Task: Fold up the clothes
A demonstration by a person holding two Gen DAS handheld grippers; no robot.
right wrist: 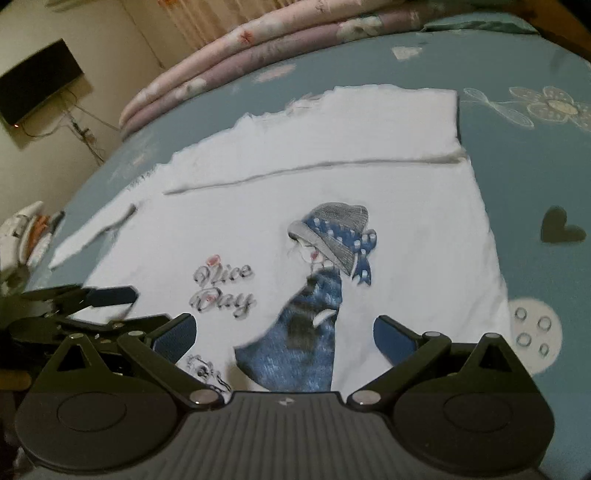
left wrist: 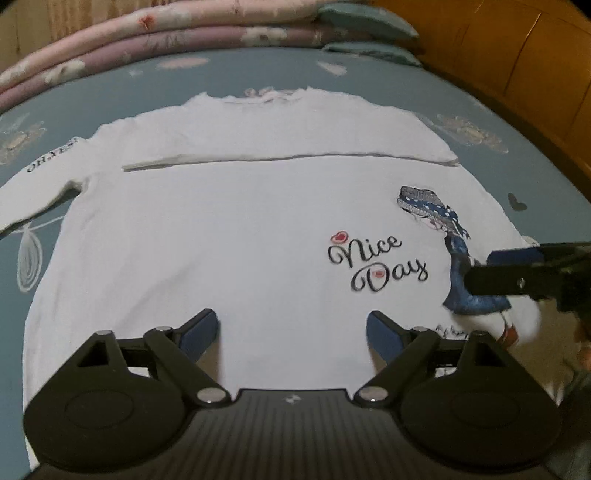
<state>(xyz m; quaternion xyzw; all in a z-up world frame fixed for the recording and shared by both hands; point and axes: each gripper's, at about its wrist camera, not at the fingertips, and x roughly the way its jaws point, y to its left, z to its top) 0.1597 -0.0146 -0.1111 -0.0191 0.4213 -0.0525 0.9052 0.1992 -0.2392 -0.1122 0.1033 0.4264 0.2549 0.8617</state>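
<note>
A white long-sleeved shirt (left wrist: 207,236) lies spread flat on the blue bed sheet (left wrist: 491,173). It bears a "Nice Day" print (left wrist: 373,262) and a picture of a girl in a blue dress (right wrist: 306,332). One sleeve (left wrist: 288,147) is folded across the far part of the body. The other sleeve (left wrist: 33,199) runs off to the left. My left gripper (left wrist: 291,325) hovers open over the near hem, with nothing between its pads. My right gripper (right wrist: 284,332) is open above the girl picture, also with nothing in it. Each gripper shows in the other's view: right gripper (left wrist: 491,269), left gripper (right wrist: 125,306).
Folded pink and purple quilts (left wrist: 155,40) and teal pillows (left wrist: 365,22) line the far side of the bed. A wooden headboard (left wrist: 517,55) stands at the right. A dark screen (right wrist: 37,81) hangs on the wall, and a small pile of clothes (right wrist: 26,229) lies at the bed's left edge.
</note>
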